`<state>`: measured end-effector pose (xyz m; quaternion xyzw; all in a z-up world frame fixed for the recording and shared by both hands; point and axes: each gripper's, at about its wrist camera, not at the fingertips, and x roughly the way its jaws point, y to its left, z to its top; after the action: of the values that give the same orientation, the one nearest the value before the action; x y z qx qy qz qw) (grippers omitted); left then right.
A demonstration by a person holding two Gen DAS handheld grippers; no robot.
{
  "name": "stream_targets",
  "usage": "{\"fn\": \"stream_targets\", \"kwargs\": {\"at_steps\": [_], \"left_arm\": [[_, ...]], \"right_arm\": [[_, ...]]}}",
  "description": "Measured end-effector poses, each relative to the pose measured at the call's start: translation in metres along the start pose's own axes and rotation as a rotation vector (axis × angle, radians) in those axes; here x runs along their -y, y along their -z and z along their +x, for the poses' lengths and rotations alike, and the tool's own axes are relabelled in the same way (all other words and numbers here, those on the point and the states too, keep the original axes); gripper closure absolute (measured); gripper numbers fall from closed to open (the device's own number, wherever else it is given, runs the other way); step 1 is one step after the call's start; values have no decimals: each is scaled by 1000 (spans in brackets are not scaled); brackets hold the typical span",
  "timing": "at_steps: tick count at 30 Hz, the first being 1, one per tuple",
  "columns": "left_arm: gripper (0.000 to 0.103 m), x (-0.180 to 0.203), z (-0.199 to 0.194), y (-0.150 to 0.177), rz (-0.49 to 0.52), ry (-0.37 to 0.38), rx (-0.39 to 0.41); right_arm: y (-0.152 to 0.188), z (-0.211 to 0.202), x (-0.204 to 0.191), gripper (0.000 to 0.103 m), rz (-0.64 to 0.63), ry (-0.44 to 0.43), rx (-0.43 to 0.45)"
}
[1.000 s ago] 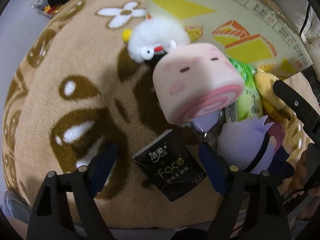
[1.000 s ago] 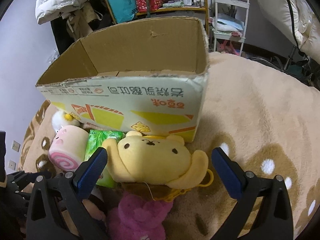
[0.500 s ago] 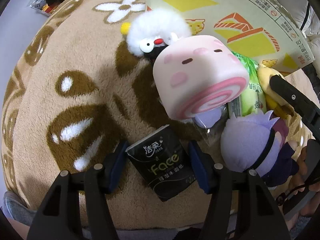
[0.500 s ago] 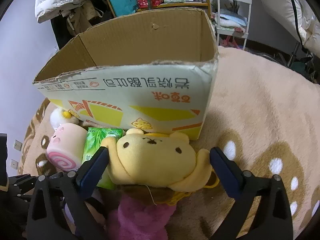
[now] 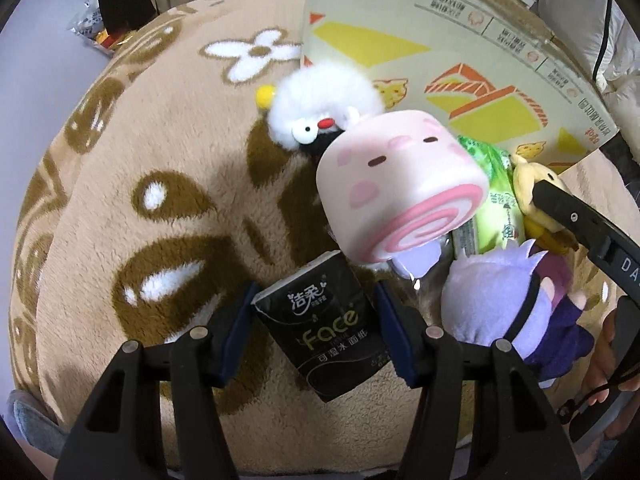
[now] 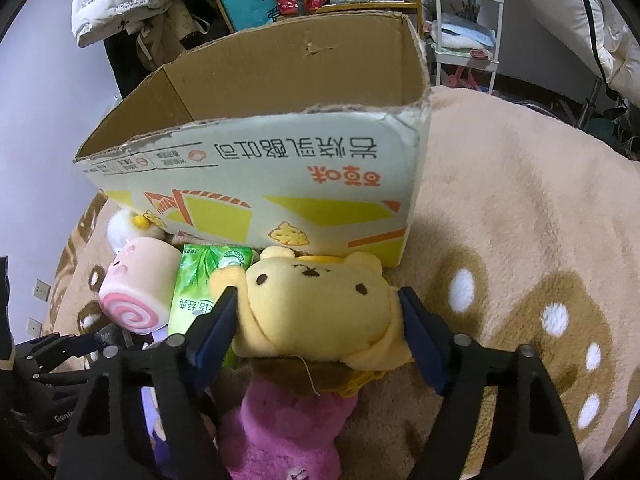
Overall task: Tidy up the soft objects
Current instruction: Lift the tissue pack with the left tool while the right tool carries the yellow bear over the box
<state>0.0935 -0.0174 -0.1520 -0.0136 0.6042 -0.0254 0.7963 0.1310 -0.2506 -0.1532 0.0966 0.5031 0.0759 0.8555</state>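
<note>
Black tissue pack (image 5: 328, 320) with white and green print lies on the brown-patterned tan blanket (image 5: 160, 200), left tongs (image 5: 314, 322) clamped on its sides. Yellow bear plush (image 6: 316, 312), dot eyes, lies before the open cardboard box (image 6: 280, 184); right tongs (image 6: 316, 328) closing, pads touching its sides. Pink swirl-roll plush (image 5: 400, 184) just beside.

Black claw (image 5: 316, 328) frames, blue pads, silver screws.

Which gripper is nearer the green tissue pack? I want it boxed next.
Right. The right gripper, closing around the yellow bear, sits against the green tissue pack; the left gripper straddles the black pack, farther off.
</note>
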Motion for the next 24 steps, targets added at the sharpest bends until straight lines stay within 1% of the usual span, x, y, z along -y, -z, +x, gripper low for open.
{"fn": "stream_targets", "kwargs": {"at_steps": [1, 5, 9, 11, 14, 20, 22, 24], "left_arm": [[45, 0, -2, 0, 0, -3, 9], [45, -6, -17, 2, 10, -14, 58], [45, -6, -33, 4, 16, -19, 122], [45, -3, -42, 5, 13, -25, 168], [45, 0, -62, 12, 9, -36, 267], [45, 3, -105, 22, 7, -63, 489], [45, 4, -117, 25, 13, -82, 563], [45, 4, -126, 27, 25, -99, 617]], "right_arm": [[0, -2, 0, 26, -3, 1, 5], [1, -8, -1, 27, -4, -6, 14], [3, -25, -6, 27, -16, -17, 57], [4, -34, -10, 27, -34, -18, 87], [7, -51, -21, 27, -75, -16, 146], [14, -86, -39, 27, -159, -3, 273], [16, -97, -46, 27, -181, 1, 319], [18, -107, -52, 27, -199, 7, 359]]}}
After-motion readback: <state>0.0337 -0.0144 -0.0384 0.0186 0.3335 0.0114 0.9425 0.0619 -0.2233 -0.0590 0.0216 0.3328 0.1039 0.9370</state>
